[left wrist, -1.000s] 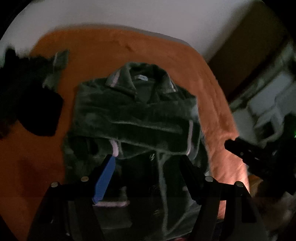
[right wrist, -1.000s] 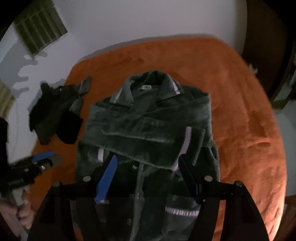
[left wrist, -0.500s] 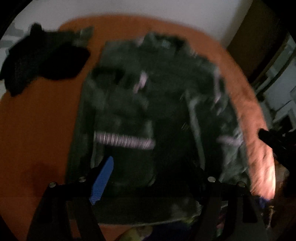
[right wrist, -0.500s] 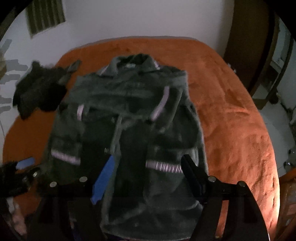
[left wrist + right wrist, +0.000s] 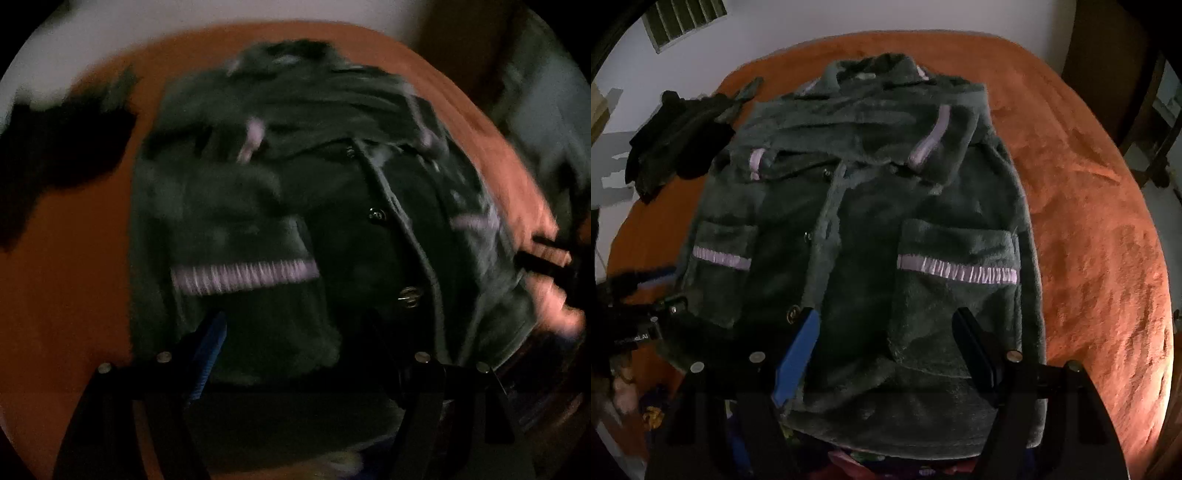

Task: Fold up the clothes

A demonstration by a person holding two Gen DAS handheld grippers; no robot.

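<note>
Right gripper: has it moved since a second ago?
Yes. The right gripper has drawn back along the jacket, from over its chest toward its hem.

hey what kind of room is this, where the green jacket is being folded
Most likely a bedroom. The green jacket lies on a wide, soft surface under an orange plush blanket, apparently a bed, against a white wall with a vent. A dark clothes pile sits beside it.

Dim fisheye frames, left view blurred
</note>
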